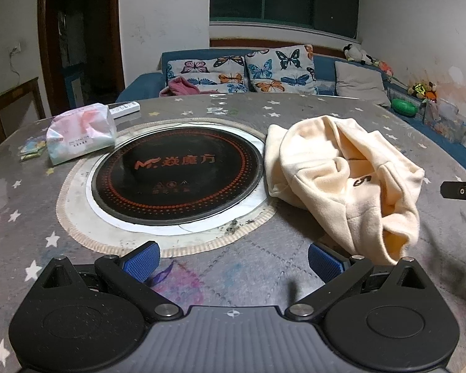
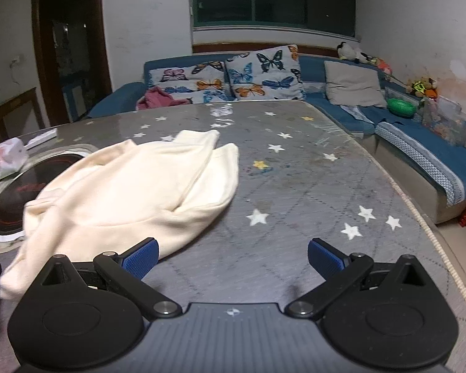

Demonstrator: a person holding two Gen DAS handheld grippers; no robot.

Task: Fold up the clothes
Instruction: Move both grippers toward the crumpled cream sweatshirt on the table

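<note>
A grey star-patterned table [image 1: 233,258] fills both views, with a round black cooktop [image 1: 177,175] set into it at centre of the left wrist view. The crumpled cream garment [image 1: 344,180] lies centre-right there, beside the cooktop. A blue sofa [image 2: 419,146] lines the far walls. The left gripper [image 1: 233,259] and right gripper [image 2: 233,258] hover spread apart, empty.

The cream sweatshirt [image 1: 348,180] is soft, matt fleece cloth. The induction cooktop [image 1: 177,177] is glossy black glass. The bench [image 2: 310,186] wears a grey star-printed cover — slightly sheened. The left tongs [image 1: 233,261] carry ribbed blue pads [image 1: 143,261] on matt black plastic.
</note>
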